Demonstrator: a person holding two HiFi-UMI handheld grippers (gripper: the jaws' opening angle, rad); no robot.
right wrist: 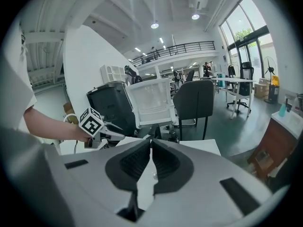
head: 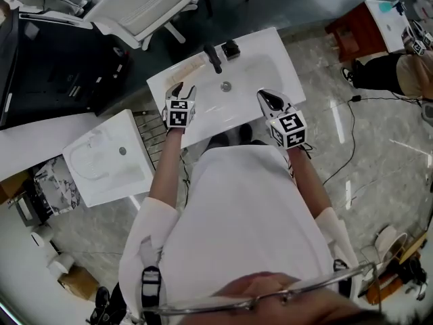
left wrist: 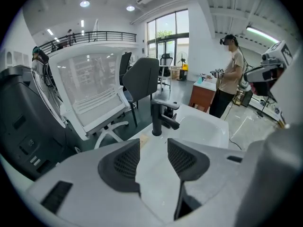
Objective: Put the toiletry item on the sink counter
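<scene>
Just beyond my left gripper [head: 179, 110], the white sink counter [head: 270, 53] bore a black faucet [head: 213, 58] and a small dark box [head: 231, 49].

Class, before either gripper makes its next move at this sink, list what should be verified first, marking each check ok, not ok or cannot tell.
1. Left gripper open and empty: ok.
2. Right gripper ready to grasp: not ok, jaws together, nothing between them.
3. Bare room on the sink counter: ok.
4. Faucet apart from both grippers: ok.
5. What the tan item beside the faucet is: cannot tell, too small.
</scene>
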